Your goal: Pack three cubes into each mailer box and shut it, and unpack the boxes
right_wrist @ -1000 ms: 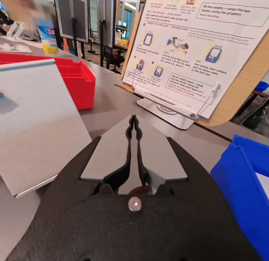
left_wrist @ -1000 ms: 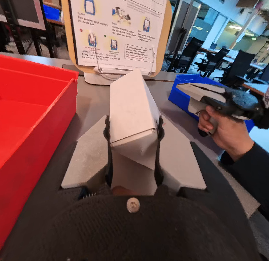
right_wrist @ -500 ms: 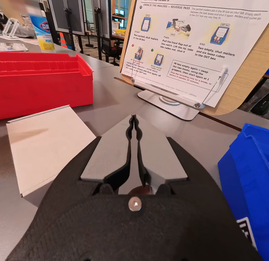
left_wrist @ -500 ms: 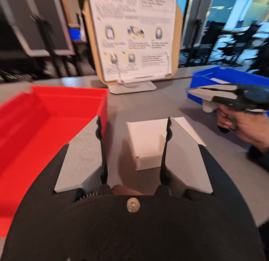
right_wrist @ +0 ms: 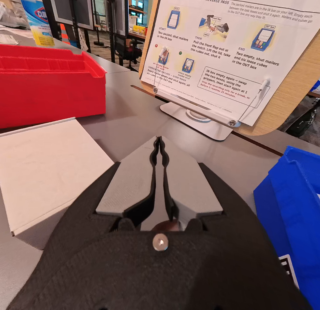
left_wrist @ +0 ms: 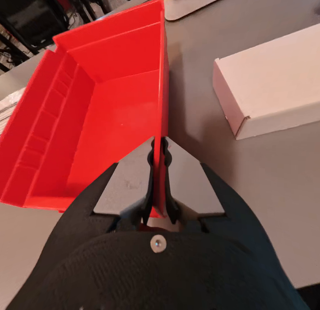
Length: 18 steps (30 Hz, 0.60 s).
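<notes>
Left gripper jaws clamped on red bin side wall; white mailer box right of jaws. Right gripper jaws together, empty, above counter.

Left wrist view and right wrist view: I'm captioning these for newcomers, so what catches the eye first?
The red bin dominates, empty, with the left gripper clamped on its right wall. Beside it on the grey table lies a shut white mailer box. The right gripper is closed on nothing, facing an instruction board.
</notes>
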{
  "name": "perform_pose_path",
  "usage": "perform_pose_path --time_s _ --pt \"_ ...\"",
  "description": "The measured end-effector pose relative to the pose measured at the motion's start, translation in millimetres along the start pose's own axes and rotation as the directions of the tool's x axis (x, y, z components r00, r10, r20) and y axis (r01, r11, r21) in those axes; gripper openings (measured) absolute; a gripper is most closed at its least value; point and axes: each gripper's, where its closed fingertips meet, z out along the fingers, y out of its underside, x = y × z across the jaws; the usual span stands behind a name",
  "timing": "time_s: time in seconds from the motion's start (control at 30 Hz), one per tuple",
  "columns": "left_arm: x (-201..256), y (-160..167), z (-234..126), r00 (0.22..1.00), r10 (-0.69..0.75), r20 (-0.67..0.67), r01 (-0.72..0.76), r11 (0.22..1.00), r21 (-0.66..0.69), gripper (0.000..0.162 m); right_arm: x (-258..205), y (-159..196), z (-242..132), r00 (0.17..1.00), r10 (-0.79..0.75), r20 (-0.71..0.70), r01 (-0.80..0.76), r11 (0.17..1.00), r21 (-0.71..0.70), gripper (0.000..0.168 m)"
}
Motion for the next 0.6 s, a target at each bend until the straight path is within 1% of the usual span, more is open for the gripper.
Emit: perform_pose_path --time_s 0.07,0.2,0.33,0.37,0.4,0.43,0.5,0.57,0.6 --pt "-6 0 2 0.999 -0.039 0.026 0.039 0.999 -0.004 0.003 0 0 0 1.0 -0.004 -0.002 0.004 1.0 -0.002 0.0" --pt "-26 0 7 0.981 -0.145 0.129 0.143 0.989 0.027 0.003 -1 0 0 1.0 -0.012 0.001 0.012 1.0 -0.002 0.0" --pt "-45 2 7 0.965 -0.157 0.21 0.148 0.987 0.06 0.004 -4 0 0 1.0 -0.018 0.011 0.018 1.0 -0.009 0.0" --pt "-52 1 2 0.957 -0.17 0.237 0.153 0.984 0.085 0.013 -5 0 0 1.0 -0.019 0.015 0.019 1.0 -0.011 0.0" --pt "-56 -6 -6 0.95 -0.2 0.239 0.171 0.976 0.138 0.03 -6 0 0 1.0 -0.02 0.019 0.02 1.0 -0.014 0.0" --pt "-57 -17 -17 0.949 -0.241 0.203 0.2 0.958 0.204 0.039 -6 0 0 1.0 -0.022 0.021 0.022 1.0 -0.017 0.0" --pt "-57 -44 -47 0.945 -0.3 0.129 0.242 0.909 0.339 0.037 -7 0 0 0.999 -0.027 0.02 0.027 0.999 -0.021 0.0" --pt "-44 -63 -71 0.96 -0.274 0.063 0.222 0.877 0.427 0.034 -8 1 0 0.999 -0.031 0.023 0.031 0.999 -0.026 0.0" --pt "-32 -66 -73 0.972 -0.235 0.019 0.205 0.881 0.425 0.032 -9 2 0 0.999 -0.032 0.027 0.033 0.999 -0.031 0.0"
